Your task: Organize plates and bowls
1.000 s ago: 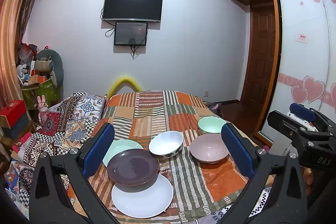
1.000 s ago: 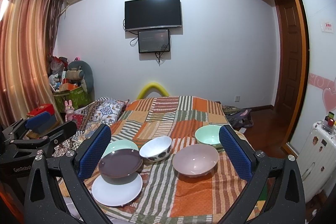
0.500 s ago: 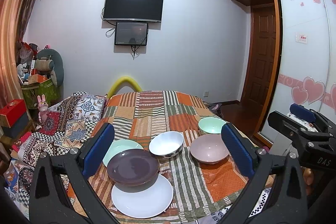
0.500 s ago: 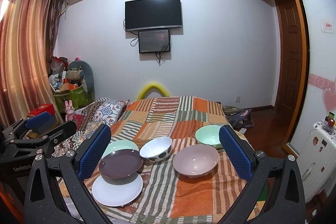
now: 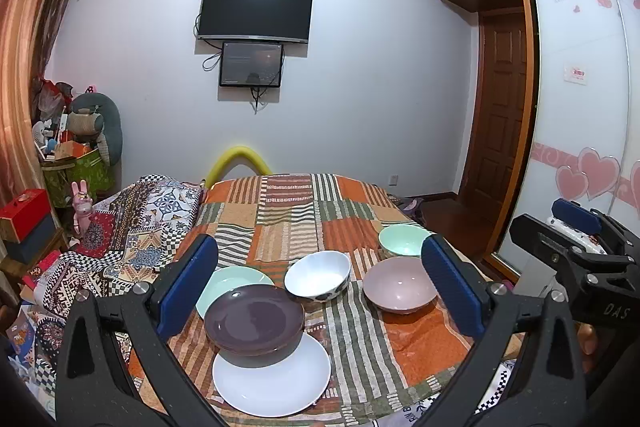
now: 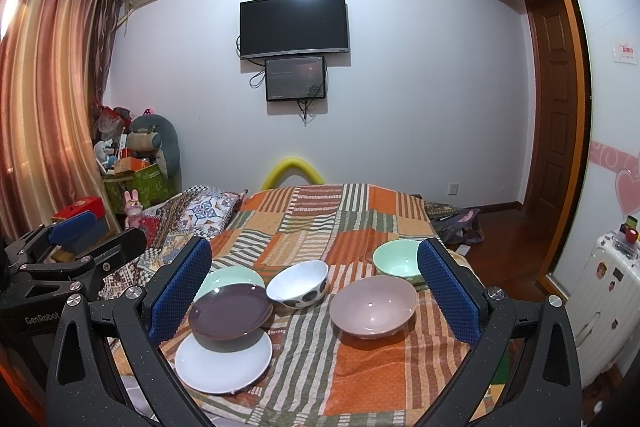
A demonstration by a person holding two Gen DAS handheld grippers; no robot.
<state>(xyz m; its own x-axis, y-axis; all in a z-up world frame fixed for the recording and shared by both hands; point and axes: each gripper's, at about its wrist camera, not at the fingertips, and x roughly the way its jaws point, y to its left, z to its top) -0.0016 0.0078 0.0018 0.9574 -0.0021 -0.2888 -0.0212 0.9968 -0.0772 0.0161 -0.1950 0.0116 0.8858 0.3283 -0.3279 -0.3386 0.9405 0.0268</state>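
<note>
Six pieces of crockery laid out on a patchwork cloth (image 5: pixel 304 211) covering what appears to be a bed: purple plate (image 5: pixel 254 323) resting tilted on the far edge of the white plate (image 5: pixel 272 379), green plate (image 5: pixel 232 281) just behind and partly hidden by the purple one, white spotted bowl (image 5: pixel 318 275) near the middle, pink bowl (image 5: pixel 400 291) to the right, green bowl (image 5: pixel 402 239) behind the pink and close to the bed's edge. Plates grouped to the left, bowls apart from each other and unstacked. Judged to be the opening step: nothing gripped, no stacking of bowls done, plates only partly overlapped. Left gripper (image 5: pixel 320 291) held above and short of the bed, jaws spread wide and empty, the purple plate and white spotted bowl framed between them, no contact. Right gripper (image 6: pixel 314 291) likewise raised and clear, jaws wide and empty, pink bowl (image 6: pixel 372 307) lying between them toward the right jaw, green bowl (image 6: pixel 396 263) just beyond. Next move judged to call for descent onto one rim, most plausibly a bowl rim on the right side or the tilted purple plate on the left, with one jaw inside the rim and one outside. Soft bedding under the crockery noted as a likely cause of tipping on release.
</note>
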